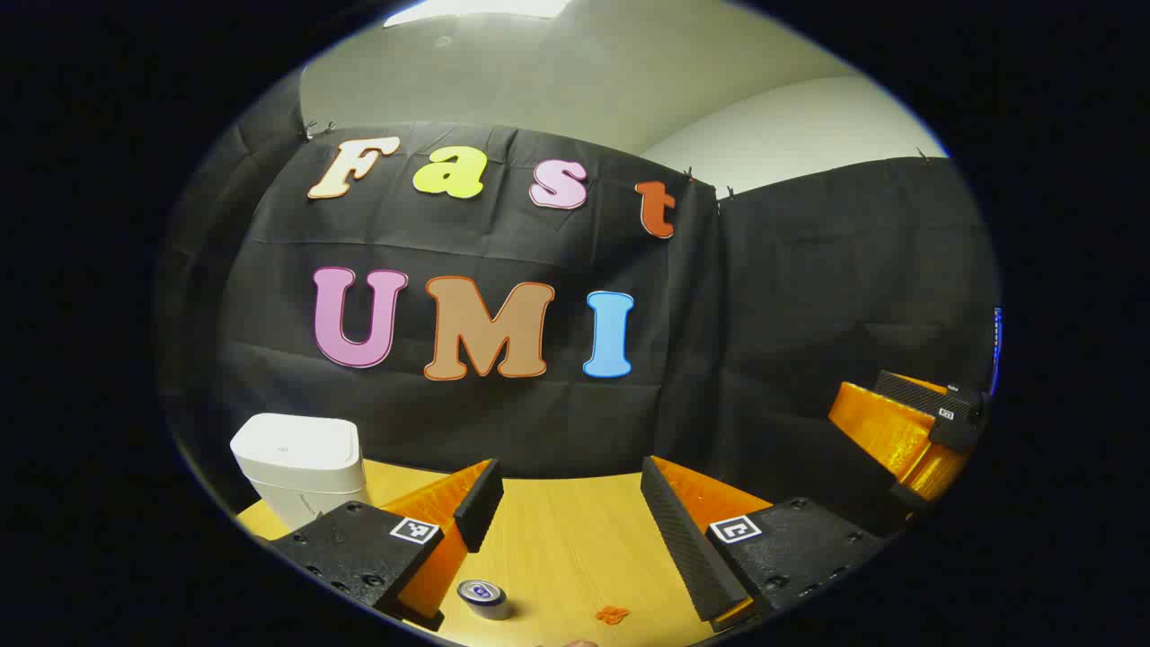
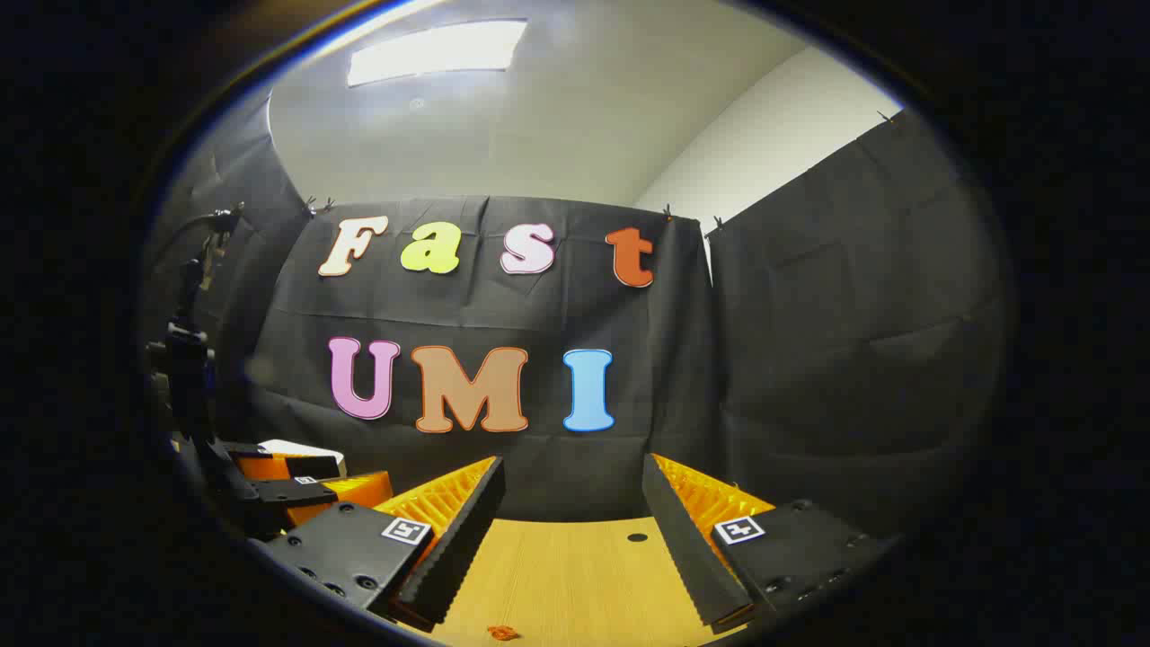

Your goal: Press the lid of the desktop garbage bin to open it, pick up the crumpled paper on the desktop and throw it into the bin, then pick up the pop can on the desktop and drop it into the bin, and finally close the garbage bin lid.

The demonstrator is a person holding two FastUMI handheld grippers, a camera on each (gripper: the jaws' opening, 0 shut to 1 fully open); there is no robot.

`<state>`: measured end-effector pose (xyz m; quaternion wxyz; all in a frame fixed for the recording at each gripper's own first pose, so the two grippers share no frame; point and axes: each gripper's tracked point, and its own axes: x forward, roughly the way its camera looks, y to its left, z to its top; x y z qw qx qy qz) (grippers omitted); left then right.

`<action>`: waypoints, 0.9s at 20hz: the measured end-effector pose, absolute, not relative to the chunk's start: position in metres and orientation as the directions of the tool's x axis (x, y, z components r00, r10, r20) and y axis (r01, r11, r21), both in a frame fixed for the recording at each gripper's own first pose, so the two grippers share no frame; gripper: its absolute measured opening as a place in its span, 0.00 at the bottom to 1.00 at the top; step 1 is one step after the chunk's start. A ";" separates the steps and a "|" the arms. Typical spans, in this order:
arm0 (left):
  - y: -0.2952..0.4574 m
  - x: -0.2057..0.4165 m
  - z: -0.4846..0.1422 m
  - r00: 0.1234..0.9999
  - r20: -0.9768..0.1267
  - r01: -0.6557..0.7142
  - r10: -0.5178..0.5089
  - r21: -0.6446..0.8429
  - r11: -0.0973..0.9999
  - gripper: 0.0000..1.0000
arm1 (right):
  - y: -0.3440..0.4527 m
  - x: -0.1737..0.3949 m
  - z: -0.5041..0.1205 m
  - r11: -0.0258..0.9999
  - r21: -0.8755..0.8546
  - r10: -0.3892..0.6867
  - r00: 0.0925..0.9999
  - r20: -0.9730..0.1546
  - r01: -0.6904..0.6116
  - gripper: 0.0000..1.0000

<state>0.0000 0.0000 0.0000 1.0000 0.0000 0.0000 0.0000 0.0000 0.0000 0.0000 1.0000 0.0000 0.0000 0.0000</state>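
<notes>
1. In the left gripper view I count one garbage bin (image 1: 301, 463), one pop can (image 1: 482, 598) and one small orange scrap (image 1: 612, 615) on the wooden counter (image 1: 566, 539).
2. My left tool (image 1: 561, 512) stands open, its two fingers spread wide with nothing between them; each finger (image 1: 683, 530) has a ribbed pad on a blocky mount with one square marker.
3. The bin is a rounded white box of smooth plastic with its lid down, standing at the far left of the counter against the booth's black cloth wall (image 1: 791, 296); its lower part is hidden behind my left finger mount.
4. The can stands upright near the bottom edge, just beside the left finger, showing a round metallic top; its lower end is cut off by the edge of the view.
5. The scrap is too small for me to tell what it is. At the far right the other tool (image 1: 907, 431) shows in part, cut off at the edge.
6. In the right gripper view I count one orange scrap (image 2: 503, 633), at the bottom edge and cut off, and one small dark spot (image 2: 637, 537) on the counter's pale grained wood.
7. My right tool (image 2: 570, 521) is open too, jaws wide apart and holding nothing.
8. At the left, the other tool partly hides a white shape, probably the bin.
</notes>
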 end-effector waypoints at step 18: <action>0.003 0.000 0.025 0.994 0.095 -0.067 0.061 0.061 0.996 0.93 | -0.009 0.016 0.002 0.999 0.018 0.031 0.999 -0.007 -0.031 0.98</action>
